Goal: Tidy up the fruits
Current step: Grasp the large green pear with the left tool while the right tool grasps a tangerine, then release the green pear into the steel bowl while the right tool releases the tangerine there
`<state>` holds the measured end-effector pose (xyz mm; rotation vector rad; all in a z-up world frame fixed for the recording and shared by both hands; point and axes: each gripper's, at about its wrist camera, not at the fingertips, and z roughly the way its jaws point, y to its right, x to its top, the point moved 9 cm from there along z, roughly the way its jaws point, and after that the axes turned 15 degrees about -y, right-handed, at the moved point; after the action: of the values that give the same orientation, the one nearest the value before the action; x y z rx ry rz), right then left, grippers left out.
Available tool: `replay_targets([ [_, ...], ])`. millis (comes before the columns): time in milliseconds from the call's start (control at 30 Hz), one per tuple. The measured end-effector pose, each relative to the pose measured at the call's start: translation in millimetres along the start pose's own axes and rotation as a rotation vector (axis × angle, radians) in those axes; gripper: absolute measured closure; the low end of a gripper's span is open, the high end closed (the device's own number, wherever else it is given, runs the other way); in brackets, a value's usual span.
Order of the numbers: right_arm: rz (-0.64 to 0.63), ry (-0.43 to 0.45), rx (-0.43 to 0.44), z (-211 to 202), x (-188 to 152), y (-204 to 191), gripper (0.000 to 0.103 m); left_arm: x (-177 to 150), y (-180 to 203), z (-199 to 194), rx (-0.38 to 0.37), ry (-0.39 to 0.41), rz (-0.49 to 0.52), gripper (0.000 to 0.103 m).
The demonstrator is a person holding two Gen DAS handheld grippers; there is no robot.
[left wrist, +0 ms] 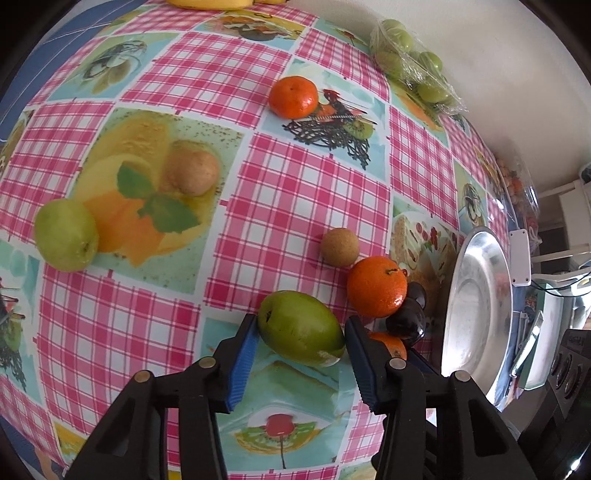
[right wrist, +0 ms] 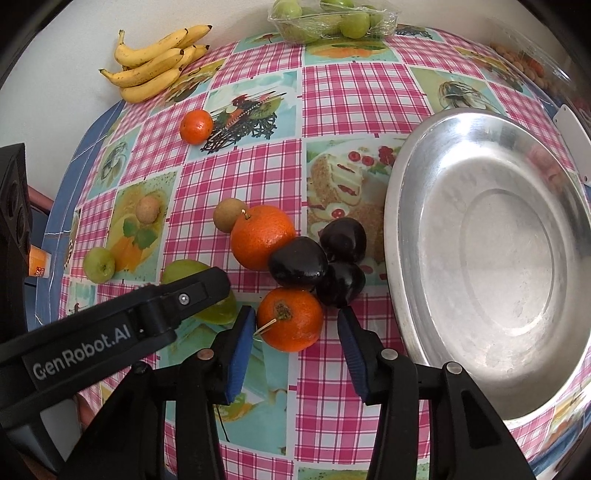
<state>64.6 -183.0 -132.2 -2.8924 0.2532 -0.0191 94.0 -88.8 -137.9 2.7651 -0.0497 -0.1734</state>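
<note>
Nearest, the left gripper (left wrist: 301, 345) stands open around the oblong green mango-like fruit (left wrist: 300, 326), pads just beside its flanks, not yet clamped. The right gripper (right wrist: 295, 332) is likewise spread either side of the stemmed orange tangerine (right wrist: 290, 319), apart from its skin. Judging by this, both pickups are in hand; next each needs closing, then lifting toward the wide silver metal bowl (right wrist: 402, 229) at the counter's right edge, which holds nothing. Far back, a clear plastic tray (right wrist: 332, 22) holds green fruits.
</note>
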Motion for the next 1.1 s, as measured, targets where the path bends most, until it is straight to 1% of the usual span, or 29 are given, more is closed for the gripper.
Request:
replay_targets([
  [33,-0.002,0.001,-0.003,0,0,0,0.056,0,-1,0,0.000,0.002,-0.005,0.052],
  [133,-0.010,0.013,0.006,0,0,-2,0.064,1,-6,-3,0.002,0.008,-0.023,0.052],
  [200,-0.016,0.015,-0.011,-1,0,-3,0.064,3,-10,-7,0.019,0.022,-0.034,0.053],
  [233,-0.019,0.015,-0.016,-1,0,-4,0.064,3,-12,-8,0.014,0.024,-0.041,0.053],
  [467,-0.015,0.016,-0.005,-2,-1,-4,0.064,4,-20,-14,0.011,0.042,-0.069,0.053],
  [700,-0.028,0.041,0.016,-17,-6,-6,0.064,6,-21,-28,-0.003,0.083,-0.077,0.053],
  [833,-0.034,0.062,0.023,-27,-7,-10,0.064,7,-19,-38,-0.015,0.110,-0.076,0.053],
  [967,-0.033,0.075,0.020,-33,-7,-10,0.064,7,-16,-48,-0.010,0.137,-0.066,0.053],
  [1100,-0.004,0.084,0.034,-38,-5,0,0.064,7,-8,-54,-0.013,0.160,-0.045,0.053],
])
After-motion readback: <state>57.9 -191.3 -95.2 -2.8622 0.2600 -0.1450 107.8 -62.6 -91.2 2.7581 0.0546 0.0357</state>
